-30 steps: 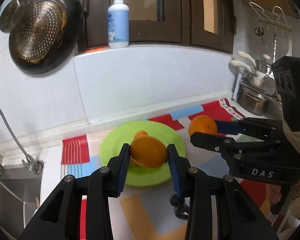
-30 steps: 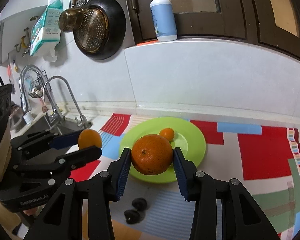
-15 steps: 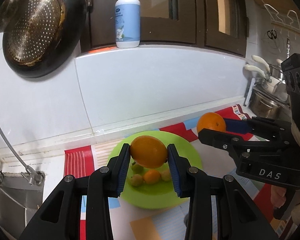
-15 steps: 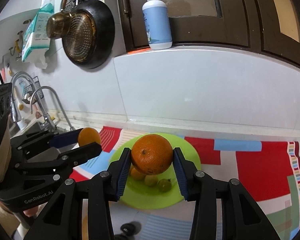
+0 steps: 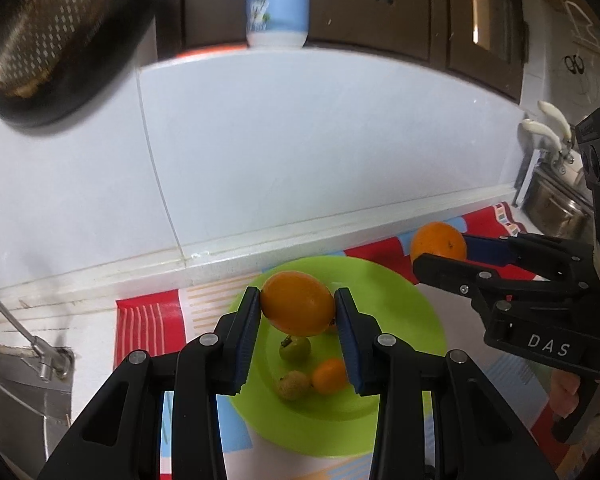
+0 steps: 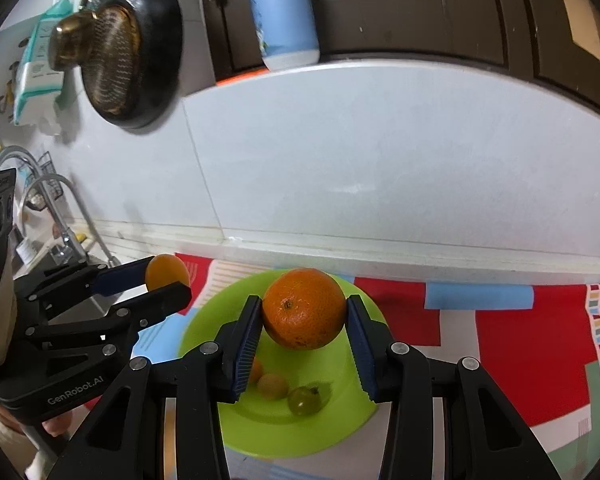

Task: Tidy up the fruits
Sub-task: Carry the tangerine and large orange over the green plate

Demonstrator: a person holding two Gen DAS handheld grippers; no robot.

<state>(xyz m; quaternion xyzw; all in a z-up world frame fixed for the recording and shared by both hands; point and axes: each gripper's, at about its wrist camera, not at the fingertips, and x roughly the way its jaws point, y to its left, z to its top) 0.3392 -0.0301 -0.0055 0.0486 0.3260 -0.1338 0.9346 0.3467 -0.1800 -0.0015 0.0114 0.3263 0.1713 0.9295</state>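
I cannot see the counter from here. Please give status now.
Left gripper shut on smooth orange; right gripper shut on dimpled orange. Both above green plate. Small fruits lie underneath.

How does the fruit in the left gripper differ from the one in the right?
Left gripper's orange looks smooth, more oval and yellower; right gripper's orange is rounder, deeper orange, pitted, with its stem dimple showing. Both are clamped between blue pads above the green plate.

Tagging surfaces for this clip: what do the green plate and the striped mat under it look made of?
Green plate: probably plastic or melamine; uniform lime colour, smooth with a soft sheen. Mat: looks like printed vinyl or oilcloth rather than woven cloth; flat colour blocks, lying smooth, though the blur leaves that open.
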